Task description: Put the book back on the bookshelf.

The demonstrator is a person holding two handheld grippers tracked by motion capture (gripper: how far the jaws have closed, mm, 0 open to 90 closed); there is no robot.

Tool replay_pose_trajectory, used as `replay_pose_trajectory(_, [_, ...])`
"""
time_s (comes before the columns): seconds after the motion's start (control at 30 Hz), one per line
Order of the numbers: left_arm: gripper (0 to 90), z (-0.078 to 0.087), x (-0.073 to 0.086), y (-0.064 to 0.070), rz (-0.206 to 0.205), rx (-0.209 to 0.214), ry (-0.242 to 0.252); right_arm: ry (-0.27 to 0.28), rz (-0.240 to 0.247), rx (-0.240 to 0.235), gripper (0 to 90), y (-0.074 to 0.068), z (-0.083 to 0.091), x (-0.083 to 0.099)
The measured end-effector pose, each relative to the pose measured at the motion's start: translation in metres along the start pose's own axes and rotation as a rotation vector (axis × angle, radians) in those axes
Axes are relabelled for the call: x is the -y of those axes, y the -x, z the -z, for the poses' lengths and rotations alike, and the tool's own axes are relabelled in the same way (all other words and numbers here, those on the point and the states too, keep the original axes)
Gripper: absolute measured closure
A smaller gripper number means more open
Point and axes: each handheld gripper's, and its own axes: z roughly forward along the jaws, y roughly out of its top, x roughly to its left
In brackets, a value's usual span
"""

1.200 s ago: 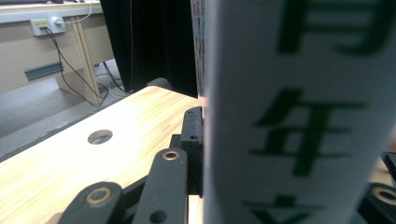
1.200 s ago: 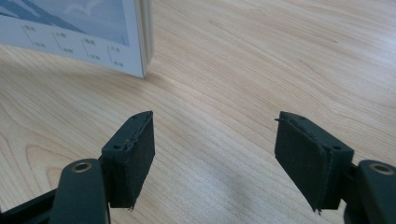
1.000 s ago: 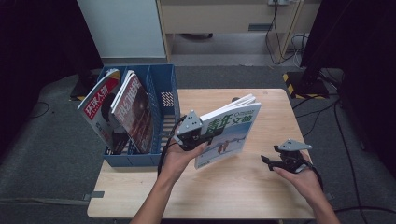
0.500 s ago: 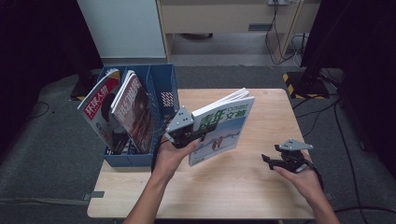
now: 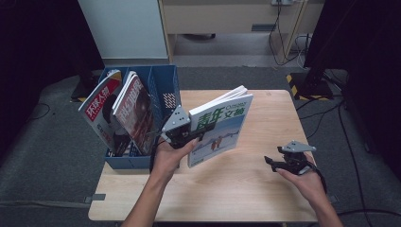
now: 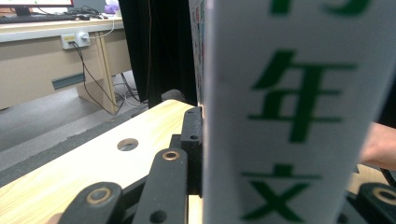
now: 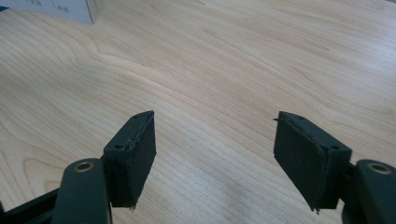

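A white and blue magazine (image 5: 220, 127) with green characters is held upright above the wooden table (image 5: 265, 109), its lower edge near the tabletop. My left gripper (image 5: 193, 137) is shut on its left edge, just right of the blue file rack (image 5: 163, 87). In the left gripper view the magazine's spine (image 6: 289, 116) stands close up, and the left gripper (image 6: 201, 149) clamps it with one black jaw showing. My right gripper (image 5: 272, 162) rests low over the table's right part. Its pads (image 7: 133, 158) stand wide apart, and the right gripper (image 7: 215, 154) is open with bare wood between them.
The rack sits at the table's left edge and holds a red-covered magazine (image 5: 97, 113) and a dark one (image 5: 137, 111), both leaning. A round hole (image 6: 127, 144) pierces the tabletop. Desks, cables and black curtains stand beyond the table.
My left gripper has carried the magazine leftward toward the rack and lifted it slightly. The right gripper has stayed nearly still and open.
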Motion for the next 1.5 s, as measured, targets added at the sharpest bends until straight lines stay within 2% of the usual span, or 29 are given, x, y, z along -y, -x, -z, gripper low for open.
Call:
replay_pose_trajectory(0.4, [73.6,0.014,-0.004,-0.007,0.016,-0.026,0.023,-0.005,-0.001,0.004,30.0,0.001,0.000,0.001])
replay_pose_trajectory(0.63, [73.7,0.017,-0.008,-0.008,0.006,-0.039,0.022,0.005,-0.008,0.008,30.0,0.000,0.002,0.000])
replay_pose_trajectory(0.97, [73.7,0.025,-0.011,-0.011,0.016,-0.049,0.037,0.008,-0.012,0.014,30.0,0.003,0.003,0.001])
replay_pose_trajectory(1.3, [73.7,0.045,-0.020,-0.018,0.015,-0.077,0.056,0.015,-0.016,0.020,30.1,0.004,0.004,0.001])
replay_pose_trajectory(1.5, [73.7,0.051,-0.024,-0.020,0.013,-0.088,0.064,0.017,-0.020,0.019,30.1,0.004,0.003,0.001])
